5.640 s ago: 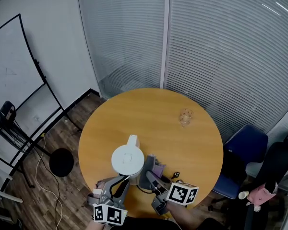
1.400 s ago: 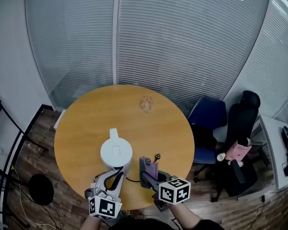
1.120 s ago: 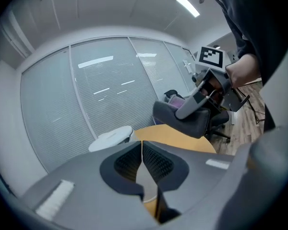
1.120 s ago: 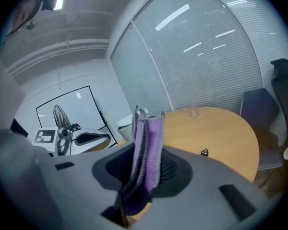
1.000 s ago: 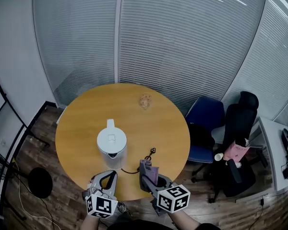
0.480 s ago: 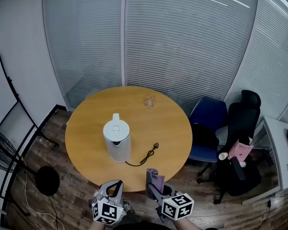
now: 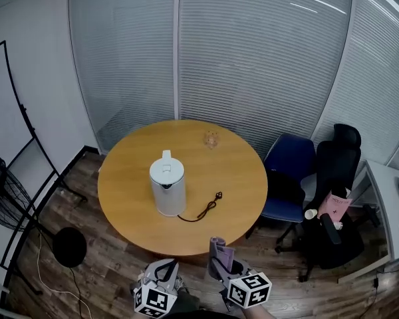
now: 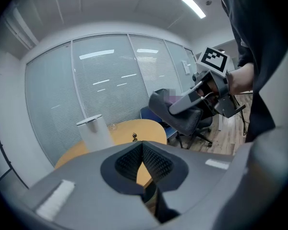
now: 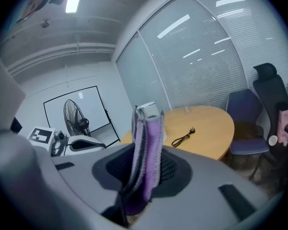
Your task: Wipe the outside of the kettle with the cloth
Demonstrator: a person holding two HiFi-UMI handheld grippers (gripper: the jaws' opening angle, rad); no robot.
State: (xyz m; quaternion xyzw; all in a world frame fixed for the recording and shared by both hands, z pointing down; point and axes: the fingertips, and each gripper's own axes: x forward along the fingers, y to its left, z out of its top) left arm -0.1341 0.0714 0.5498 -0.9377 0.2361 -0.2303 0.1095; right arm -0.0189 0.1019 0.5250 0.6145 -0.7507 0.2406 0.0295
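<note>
On the round table [image 7: 249,171] the kettle [image 7: 167,186] stands left of centre, its cord [image 7: 201,210] loose beside it. Off the near edge, the right gripper [image 7: 219,261] clamps the cloth [image 7: 220,250]. The left gripper [image 7: 166,270] is closed and empty. Wiping an unsteadied kettle could slide it, or snag the cord.

The kettle [image 7: 167,186] stands left of centre on the round table [image 7: 243,178], the power cord [image 7: 201,211] just right of it, a glass [image 7: 211,139] near the far edge. The cloth [image 7: 219,248], in the right gripper [image 7: 221,264], is off the near edge.
</note>
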